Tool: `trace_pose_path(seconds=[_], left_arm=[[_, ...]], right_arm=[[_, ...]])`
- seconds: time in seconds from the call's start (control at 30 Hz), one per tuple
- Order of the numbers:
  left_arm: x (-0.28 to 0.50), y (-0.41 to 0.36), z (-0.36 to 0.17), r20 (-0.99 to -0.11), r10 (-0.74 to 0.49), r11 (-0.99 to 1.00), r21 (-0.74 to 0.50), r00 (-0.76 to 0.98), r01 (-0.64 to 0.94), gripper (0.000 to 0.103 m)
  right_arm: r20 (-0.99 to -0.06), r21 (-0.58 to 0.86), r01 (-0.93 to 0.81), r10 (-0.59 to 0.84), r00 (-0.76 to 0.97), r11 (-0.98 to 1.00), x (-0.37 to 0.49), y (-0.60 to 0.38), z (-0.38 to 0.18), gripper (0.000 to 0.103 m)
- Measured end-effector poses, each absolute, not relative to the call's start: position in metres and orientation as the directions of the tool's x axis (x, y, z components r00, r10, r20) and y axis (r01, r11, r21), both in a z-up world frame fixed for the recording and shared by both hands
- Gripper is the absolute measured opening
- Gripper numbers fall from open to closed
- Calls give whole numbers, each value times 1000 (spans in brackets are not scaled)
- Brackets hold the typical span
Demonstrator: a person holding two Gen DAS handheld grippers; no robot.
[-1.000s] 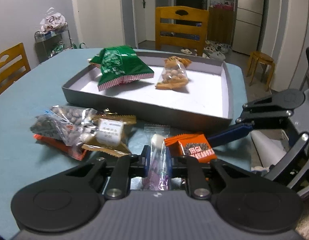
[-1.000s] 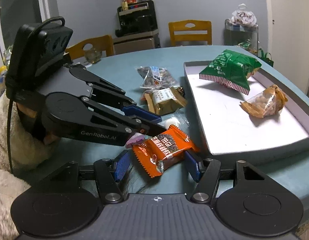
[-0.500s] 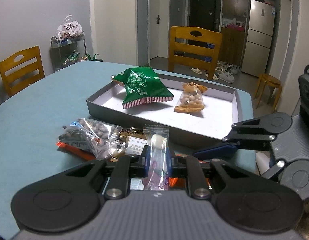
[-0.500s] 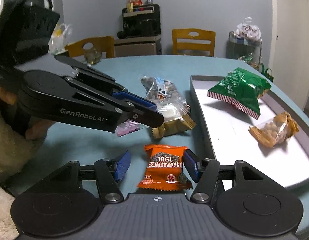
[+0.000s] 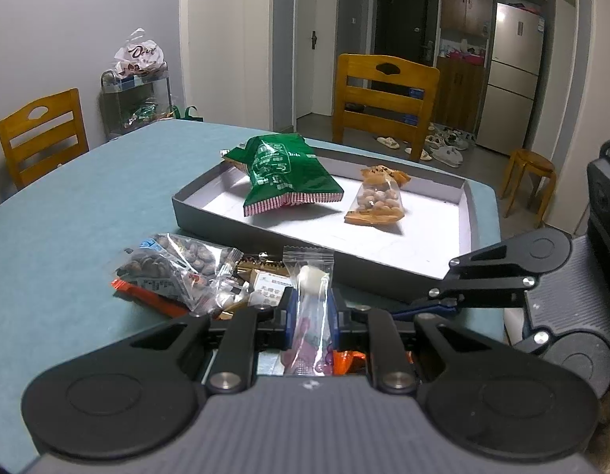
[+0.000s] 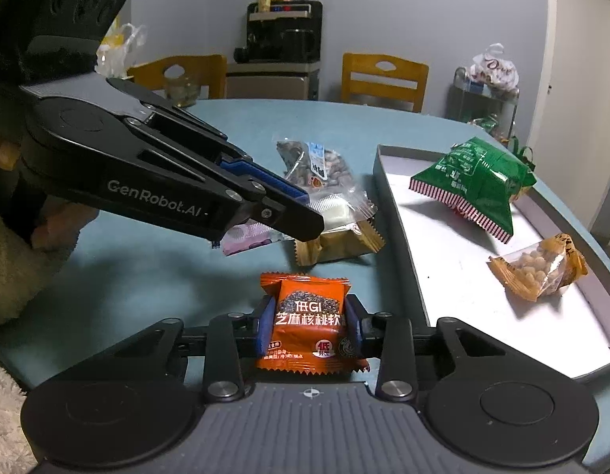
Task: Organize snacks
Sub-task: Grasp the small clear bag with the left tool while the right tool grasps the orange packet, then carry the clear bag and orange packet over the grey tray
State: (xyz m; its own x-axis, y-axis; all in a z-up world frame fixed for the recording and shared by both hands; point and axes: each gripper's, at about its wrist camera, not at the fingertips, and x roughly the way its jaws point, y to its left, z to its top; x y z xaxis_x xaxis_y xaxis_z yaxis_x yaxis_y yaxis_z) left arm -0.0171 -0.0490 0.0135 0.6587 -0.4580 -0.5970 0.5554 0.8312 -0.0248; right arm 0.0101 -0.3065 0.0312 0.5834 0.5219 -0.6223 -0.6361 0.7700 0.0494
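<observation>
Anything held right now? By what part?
Left hand-held gripper pinches the clear candy packet around its lower middle. Right hand-held gripper clamps the orange snack packet by its side edges.

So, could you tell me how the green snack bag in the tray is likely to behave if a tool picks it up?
The green snack bag looks puffed with air, so it is probably light for its size. Its glossy film may be slippery, and a pinch on the belly might dent it. Its striped, crimped end seam juts out over the tray, likely a firmer grip.
</observation>
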Motion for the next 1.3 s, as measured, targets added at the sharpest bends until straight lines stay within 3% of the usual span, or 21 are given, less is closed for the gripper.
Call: trace_pose_path(seconds=[0.63, 1.3], left_arm=[[-13, -16, 32, -534, -395, 896, -44, 747, 441, 13], [-11, -21, 49, -493, -350, 926, -51, 797, 375, 13]], right_arm=[[-446, 38, -589, 541, 713, 807, 19, -334, 76, 38], [-423, 77, -475, 460, 781, 877, 44, -386, 63, 38]])
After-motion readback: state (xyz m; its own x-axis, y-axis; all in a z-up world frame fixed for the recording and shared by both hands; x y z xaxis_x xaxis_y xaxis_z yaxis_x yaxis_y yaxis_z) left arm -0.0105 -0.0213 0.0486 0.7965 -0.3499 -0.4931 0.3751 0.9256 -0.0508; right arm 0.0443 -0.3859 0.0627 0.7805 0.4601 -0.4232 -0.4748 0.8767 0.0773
